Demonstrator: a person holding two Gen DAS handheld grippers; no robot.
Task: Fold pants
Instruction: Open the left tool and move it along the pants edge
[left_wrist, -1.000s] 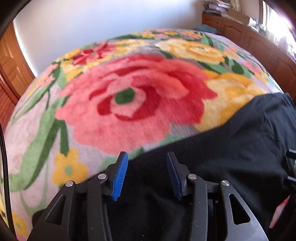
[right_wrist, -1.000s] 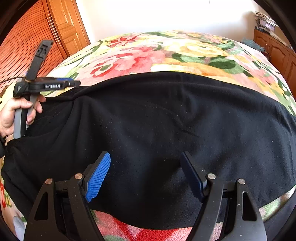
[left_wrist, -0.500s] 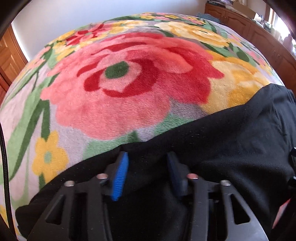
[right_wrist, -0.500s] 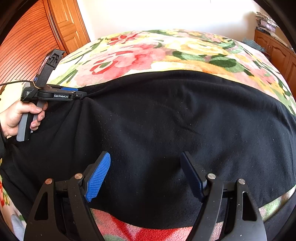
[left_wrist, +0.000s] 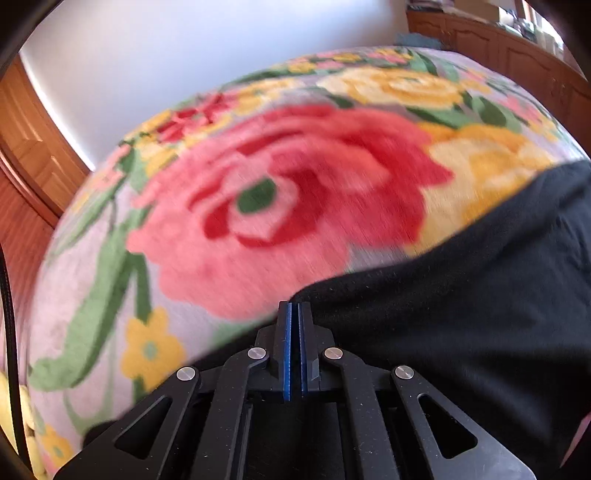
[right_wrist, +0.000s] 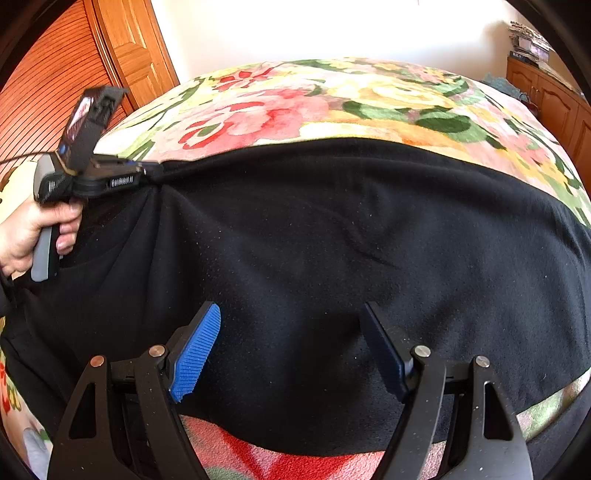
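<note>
Left wrist view: the left claw (left_wrist: 294, 314) is clamped tight on the far edge of the black pants (left_wrist: 461, 314), which lie on the floral bed (left_wrist: 277, 206). Right wrist view: the right claw (right_wrist: 290, 332) hovers wide apart over the pants (right_wrist: 332, 240), gripping nothing.

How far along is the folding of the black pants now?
Done: the pants lie spread flat on the flowered blanket. In hand: the left gripper is shut on the far edge of the cloth, which puckers there. Left: the right gripper hangs open over the near part, gripping nothing, and no fold shows yet.
</note>
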